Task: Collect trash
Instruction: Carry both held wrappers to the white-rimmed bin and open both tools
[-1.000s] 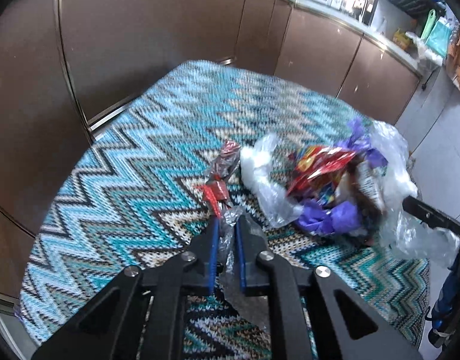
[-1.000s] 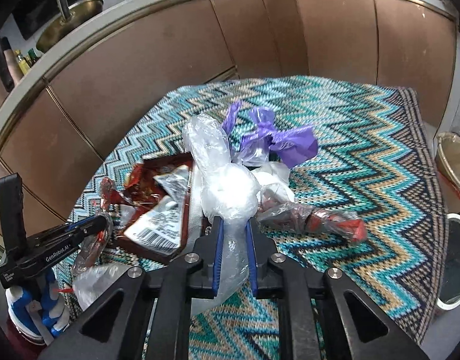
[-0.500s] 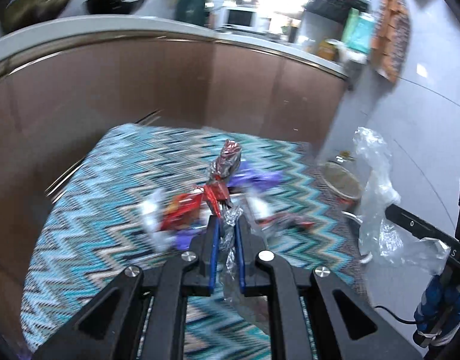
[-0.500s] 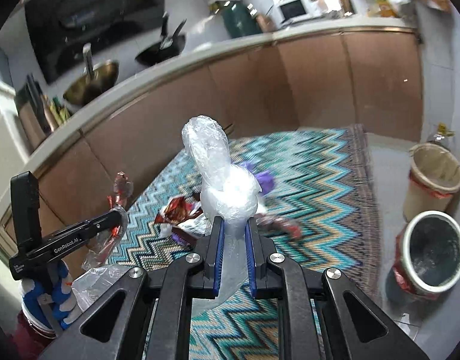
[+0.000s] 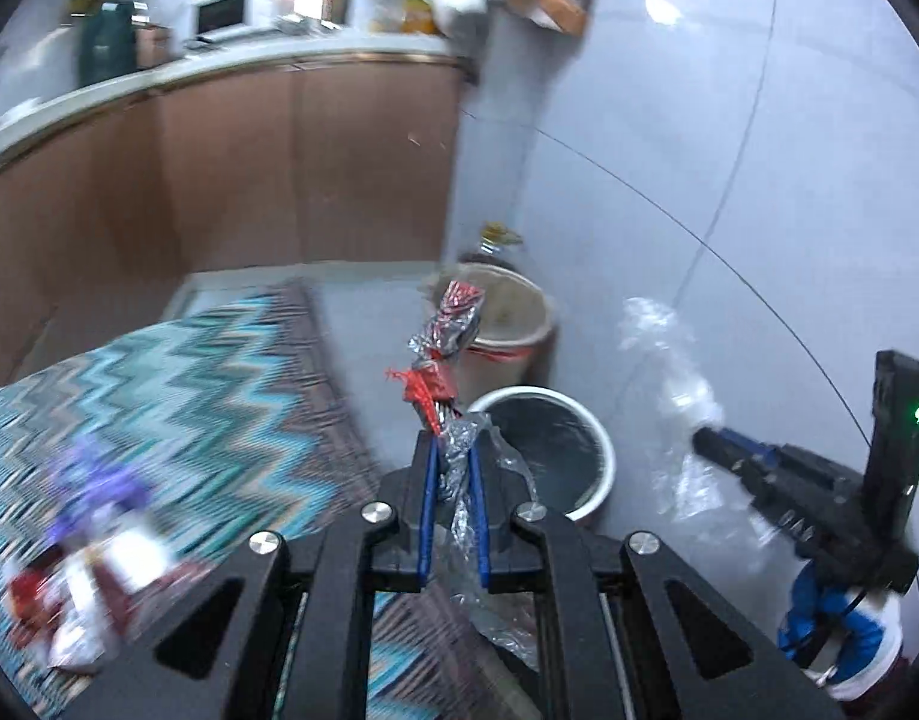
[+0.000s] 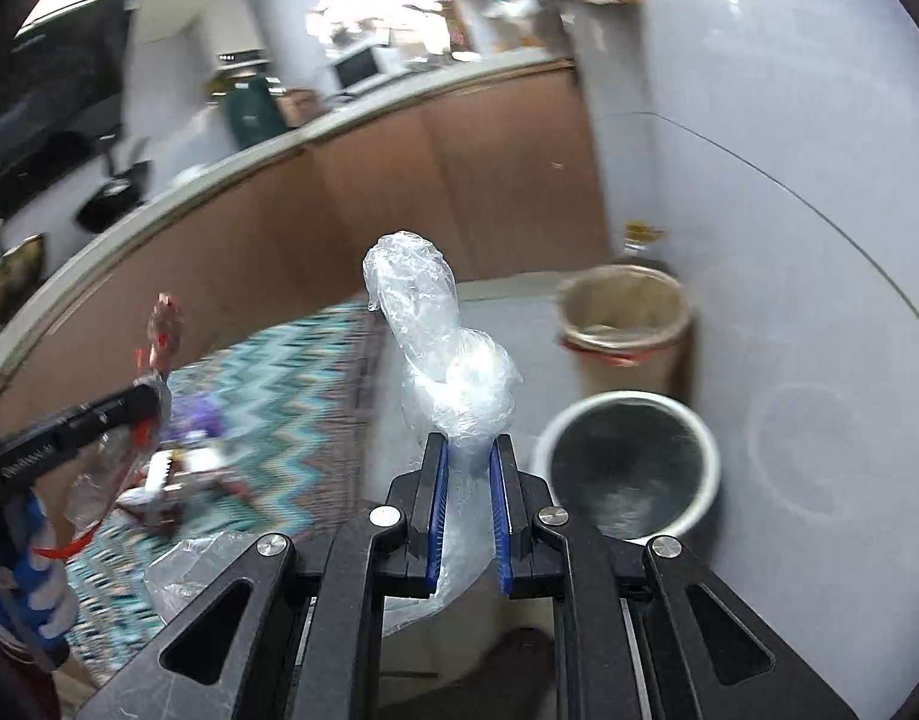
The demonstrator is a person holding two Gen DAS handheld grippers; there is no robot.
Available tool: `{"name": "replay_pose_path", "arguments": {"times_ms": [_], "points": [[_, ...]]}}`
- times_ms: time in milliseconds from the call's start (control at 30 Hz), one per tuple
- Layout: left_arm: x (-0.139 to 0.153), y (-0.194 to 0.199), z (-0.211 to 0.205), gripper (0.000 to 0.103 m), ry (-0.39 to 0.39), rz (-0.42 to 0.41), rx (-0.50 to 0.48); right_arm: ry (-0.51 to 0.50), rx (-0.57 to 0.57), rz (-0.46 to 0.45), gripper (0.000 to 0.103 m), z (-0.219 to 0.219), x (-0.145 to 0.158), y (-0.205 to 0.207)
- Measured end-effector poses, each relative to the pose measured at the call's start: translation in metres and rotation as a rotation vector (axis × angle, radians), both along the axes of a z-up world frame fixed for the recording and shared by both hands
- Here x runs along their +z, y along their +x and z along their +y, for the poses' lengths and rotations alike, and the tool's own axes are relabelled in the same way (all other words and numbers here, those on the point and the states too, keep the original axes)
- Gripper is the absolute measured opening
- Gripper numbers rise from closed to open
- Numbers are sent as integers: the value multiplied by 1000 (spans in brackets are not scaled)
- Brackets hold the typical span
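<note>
My left gripper is shut on a crumpled red and silver foil wrapper and holds it in the air, in front of a white-rimmed bin. My right gripper is shut on a clear plastic bag, held up left of the same white-rimmed bin. The right gripper and its bag also show in the left wrist view. The left gripper and wrapper show at the left of the right wrist view. More trash, purple, red and white, lies blurred on the zigzag rug.
A tan bin with a red liner edge stands behind the white-rimmed one, against the grey tiled wall. Brown kitchen cabinets with a worktop run behind the rug. Grey floor lies between the rug and the bins.
Both grippers have swung right and lifted away from the rug, carrying the wrapper and the plastic bag. The two bins have come close in front. The trash pile now sits at lower left.
</note>
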State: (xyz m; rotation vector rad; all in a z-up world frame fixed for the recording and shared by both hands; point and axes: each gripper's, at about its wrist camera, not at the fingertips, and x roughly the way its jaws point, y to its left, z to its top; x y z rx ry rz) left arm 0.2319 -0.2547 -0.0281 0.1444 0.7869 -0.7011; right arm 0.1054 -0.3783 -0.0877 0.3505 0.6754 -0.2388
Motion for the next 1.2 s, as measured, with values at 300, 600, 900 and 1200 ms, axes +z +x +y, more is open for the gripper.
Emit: {"name": "replay_pose_path", "arguments": {"times_ms": [300, 600, 900, 1200], "points": [[-64, 59, -129, 11, 88, 88, -93, 30, -108, 90, 14, -83, -52, 50], [-133, 103, -179, 15, 117, 204, -87, 43, -142, 183, 20, -123, -108, 95], [-139, 110, -182, 41, 68, 240, -85, 27, -169, 205, 36, -136, -116, 93], [-75, 80, -125, 40, -72, 145, -63, 4, -157, 135, 36, -108, -74, 68]]}}
